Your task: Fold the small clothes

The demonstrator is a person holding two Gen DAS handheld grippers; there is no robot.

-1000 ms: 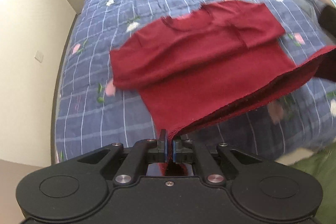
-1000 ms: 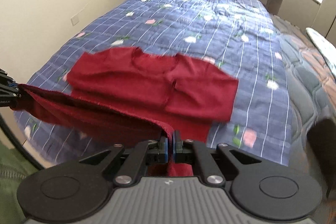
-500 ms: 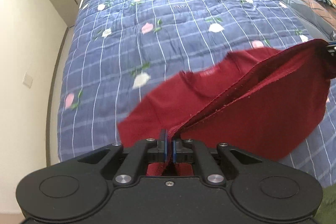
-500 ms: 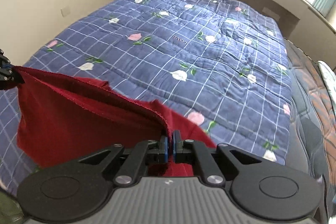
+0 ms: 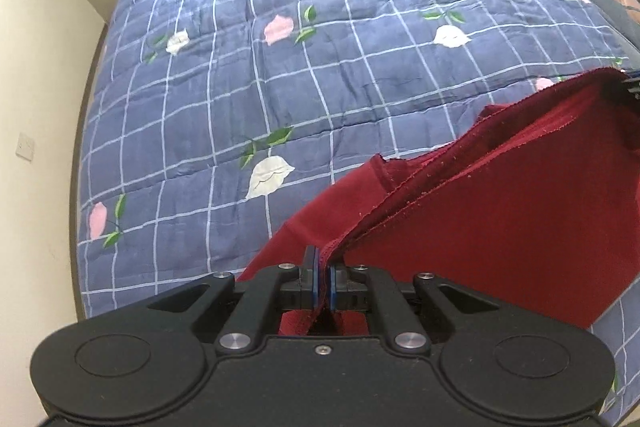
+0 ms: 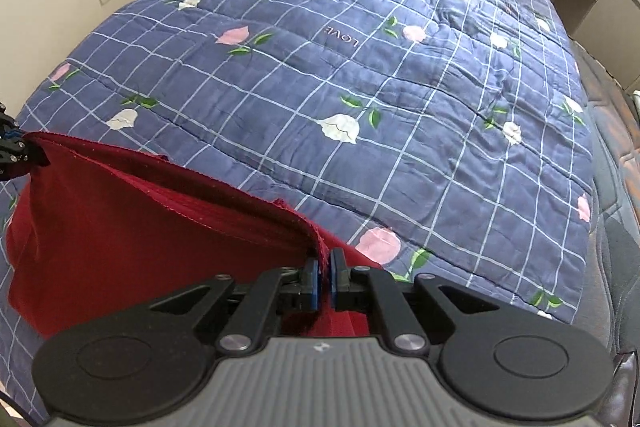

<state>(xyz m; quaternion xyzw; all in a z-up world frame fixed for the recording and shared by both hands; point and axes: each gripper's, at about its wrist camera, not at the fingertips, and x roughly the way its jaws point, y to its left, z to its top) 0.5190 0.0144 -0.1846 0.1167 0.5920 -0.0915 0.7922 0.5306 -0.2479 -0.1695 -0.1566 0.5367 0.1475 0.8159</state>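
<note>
Red garment up off the quilt, pinched at both ends!

Your left gripper (image 5: 322, 277) has its fingers clamped tight on one hem corner of the red garment (image 5: 500, 227), your right gripper (image 6: 325, 277) nipped on the other. The cloth hangs stretched between them, above the near edge of the blue flowered quilt (image 6: 360, 87).

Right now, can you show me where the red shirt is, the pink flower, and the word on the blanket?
red shirt (image 5: 500, 227), left wrist view, on its hanging front panel.
pink flower (image 6: 234, 35), right wrist view, on its petals.
LOVE word (image 6: 341, 35), right wrist view, on its middle letters.
</note>
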